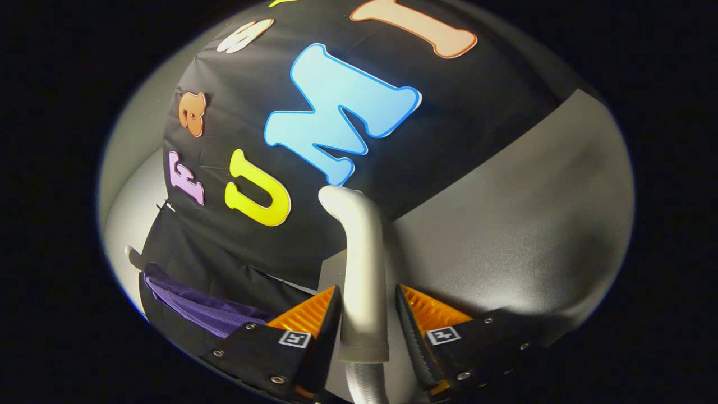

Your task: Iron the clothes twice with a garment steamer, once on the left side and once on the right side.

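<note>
Tongs point(367, 314): closed on the steamer handle point(363, 269), one finger pressing each side.
Steamer handle: a pale curved tube rising between the fingers, tip bent over ahead of them.
Clothes point(207, 311): purple fabric beside one finger, against the black cloth wall point(449, 123).
Open room: plain grey surface point(521, 224) beyond the other finger.
Writing: small square markers on both fingers, unreadable.

The steamer handle point(363, 269), standing between the jaws of the gripper point(367, 325), is pale silvery grey, smooth and plain, with a ribbed grey hose point(367, 387) below it. At about nine o'clock from the handle hangs a purple garment point(207, 311) of fine, even weave against black cloth. The wall point(516, 224) out at three o'clock is plain matte grey, unpatterned.
</note>
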{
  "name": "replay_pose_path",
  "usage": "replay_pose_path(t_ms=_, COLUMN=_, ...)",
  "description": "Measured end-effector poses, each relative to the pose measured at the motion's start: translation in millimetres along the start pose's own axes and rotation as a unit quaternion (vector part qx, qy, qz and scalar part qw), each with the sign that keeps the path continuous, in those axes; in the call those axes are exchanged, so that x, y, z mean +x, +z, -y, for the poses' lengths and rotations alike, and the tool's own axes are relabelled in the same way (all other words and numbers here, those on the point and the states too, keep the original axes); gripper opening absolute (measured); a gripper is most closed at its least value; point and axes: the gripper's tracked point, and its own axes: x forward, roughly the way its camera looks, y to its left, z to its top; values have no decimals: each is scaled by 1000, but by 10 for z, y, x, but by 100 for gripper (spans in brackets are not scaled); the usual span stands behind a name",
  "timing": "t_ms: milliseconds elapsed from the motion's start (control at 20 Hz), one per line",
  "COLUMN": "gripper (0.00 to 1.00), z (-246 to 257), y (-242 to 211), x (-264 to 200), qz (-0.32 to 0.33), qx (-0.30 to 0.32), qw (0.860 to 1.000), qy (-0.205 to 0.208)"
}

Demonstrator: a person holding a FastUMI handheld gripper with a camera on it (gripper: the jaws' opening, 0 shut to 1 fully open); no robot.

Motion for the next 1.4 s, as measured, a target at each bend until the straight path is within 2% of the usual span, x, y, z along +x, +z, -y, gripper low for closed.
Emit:
replay_pose_path(t_ms=150, gripper=40, z=0, y=8, x=-37, qz=-2, qx=14, qw=1000, qy=1)
replay_pose_path(t_ms=350, gripper=29, z=-109, y=-51, x=-97, qz=-4, qx=11, qw=1000, qy=4)
replay_pose_path(t_ms=500, gripper=27, z=-255, y=-174, x=-215, qz=6, qx=-34, qw=999, qy=1)
replay_pose_path(t_ms=600, gripper=26, z=-316, y=-282, x=-318, qz=20, qx=-72, qw=997, qy=-16)
replay_pose_path(t_ms=750, gripper=26, z=-440, y=-528, x=-554, qz=45, qx=-97, qw=994, qy=-35)
replay_pose_path(t_ms=950, gripper=26, z=-720, y=-893, x=-884, qz=93, qx=-165, qw=980, qy=-63)
replay_pose_path(t_ms=1200, gripper=26, z=-1045, y=-1527, x=-1238, qz=135, qx=-207, qw=964, qy=-101)
replay_pose_path(t_ms=1400, gripper=26, z=-1267, y=-2204, x=-1585, qz=182, qx=-201, qw=953, qy=-134)
